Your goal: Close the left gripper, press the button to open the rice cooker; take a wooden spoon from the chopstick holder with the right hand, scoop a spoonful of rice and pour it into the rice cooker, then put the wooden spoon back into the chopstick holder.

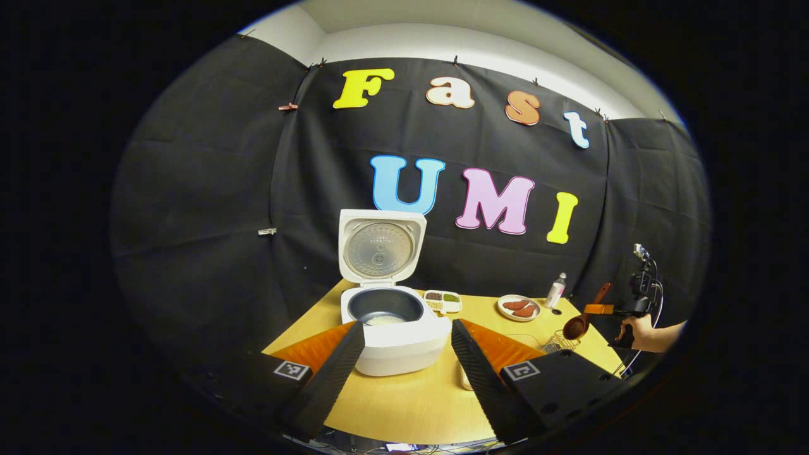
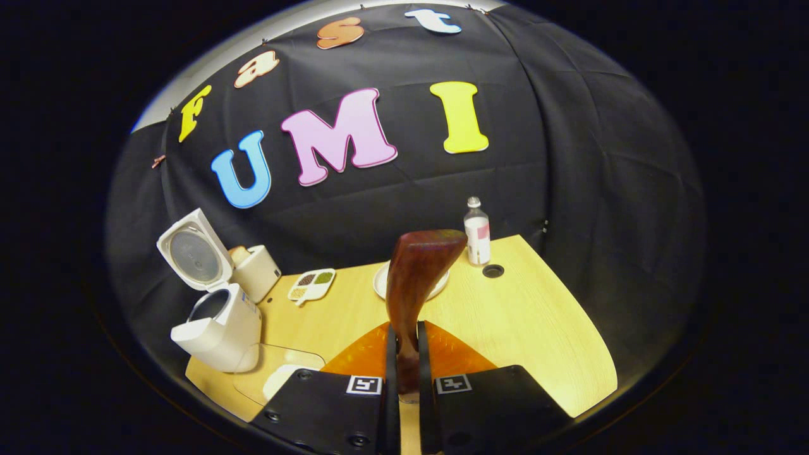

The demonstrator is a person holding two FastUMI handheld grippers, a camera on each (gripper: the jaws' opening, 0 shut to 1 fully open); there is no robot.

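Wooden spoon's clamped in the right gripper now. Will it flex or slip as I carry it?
Probably stiff: the wooden spoon looks like thick solid wood, so flex seems unlikely. Its glossy surface could slip or pivot, since the right gripper pinches only the narrow handle with the bowl well beyond it. Likely light, so a steady carry should hold.

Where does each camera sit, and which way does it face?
Left gripper view: rides the left gripper, facing the open rice cooker; own fingers spread; far right, a hand with the other gripper.
Right gripper view: rides the right gripper, facing the table's back edge; own fingers clamp the wooden spoon.
Shared: rice cooker, bottle, spoon.
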